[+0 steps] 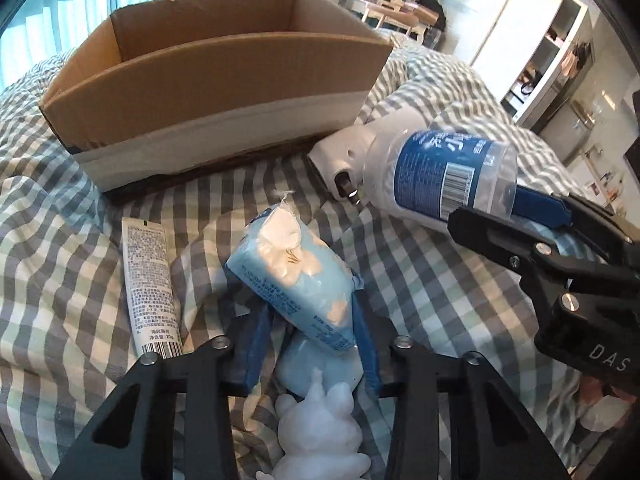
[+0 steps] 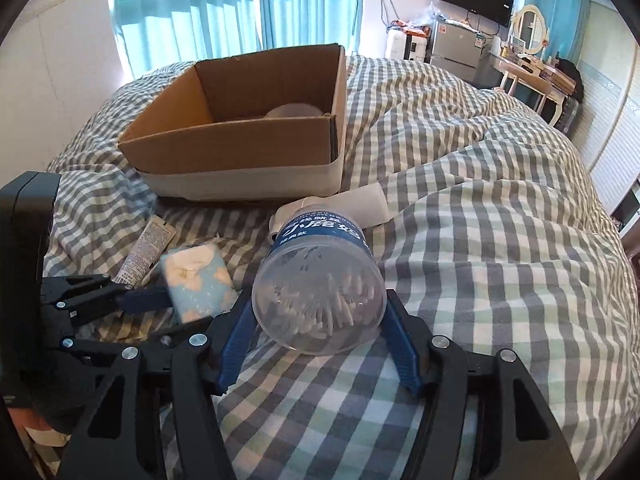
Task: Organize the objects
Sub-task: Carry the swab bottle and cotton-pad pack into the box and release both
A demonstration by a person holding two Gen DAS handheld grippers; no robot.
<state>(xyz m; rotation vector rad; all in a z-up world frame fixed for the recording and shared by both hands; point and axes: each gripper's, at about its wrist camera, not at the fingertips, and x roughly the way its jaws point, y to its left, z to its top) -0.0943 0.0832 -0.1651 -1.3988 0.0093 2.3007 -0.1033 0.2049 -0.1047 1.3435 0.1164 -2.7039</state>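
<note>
L tongs point(image 1: 308, 332) clamp tissue pack point(image 1: 296, 276), tilted; R tongs point(image 2: 320, 344) clamp swab jar point(image 2: 320, 280), base twd cam.

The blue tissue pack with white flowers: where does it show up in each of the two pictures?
Left wrist view: the tissue pack sits low in the centre, between the left gripper fingers.
Right wrist view: it is at lower left, beside the cotton swab jar.
Shared landmark: the cardboard box on the checked bedding, behind the pack in both.
</note>
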